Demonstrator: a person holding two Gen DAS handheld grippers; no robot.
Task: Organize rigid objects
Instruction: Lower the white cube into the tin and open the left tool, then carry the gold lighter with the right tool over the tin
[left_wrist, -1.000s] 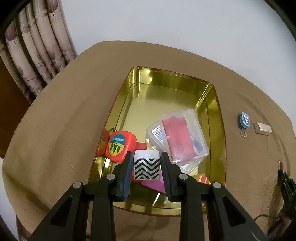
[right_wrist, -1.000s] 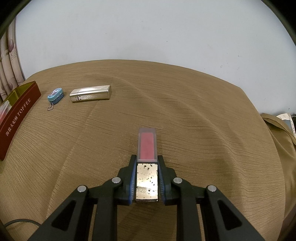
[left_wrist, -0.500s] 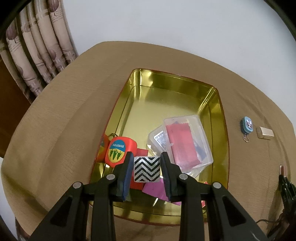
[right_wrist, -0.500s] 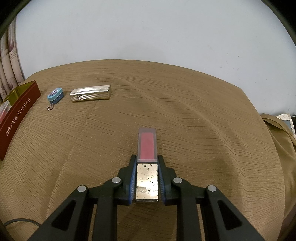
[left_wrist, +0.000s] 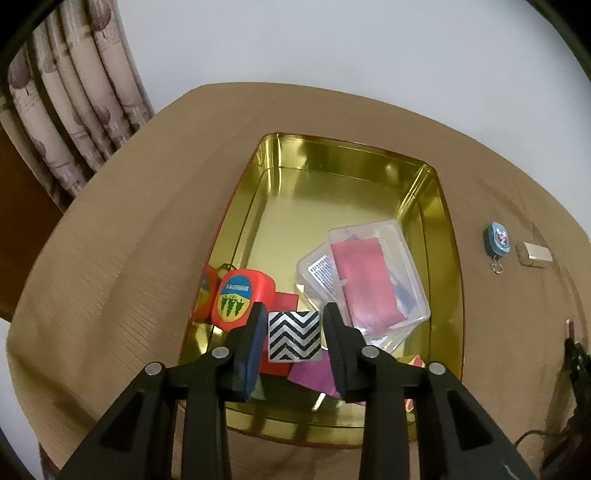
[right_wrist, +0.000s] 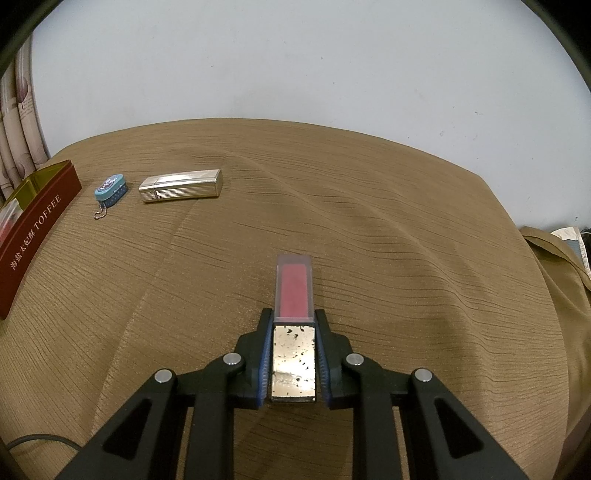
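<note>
Item: chevron block (left_wrist: 294, 335), released into gold tin (left_wrist: 445, 221).

Left gripper (left_wrist: 294, 341) jaws have just been opening, now clear of the block, which rests in the tin's near end beside the clear case (left_wrist: 369, 280); deposit judged done. Right gripper (right_wrist: 294, 363) clamps the lipstick tube (right_wrist: 294, 295) right of the tin, next to go.

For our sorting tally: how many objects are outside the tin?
3: a keychain beside the tin, a silver case next to it, a tube held in the right gripper. Others may be hidden.
</note>
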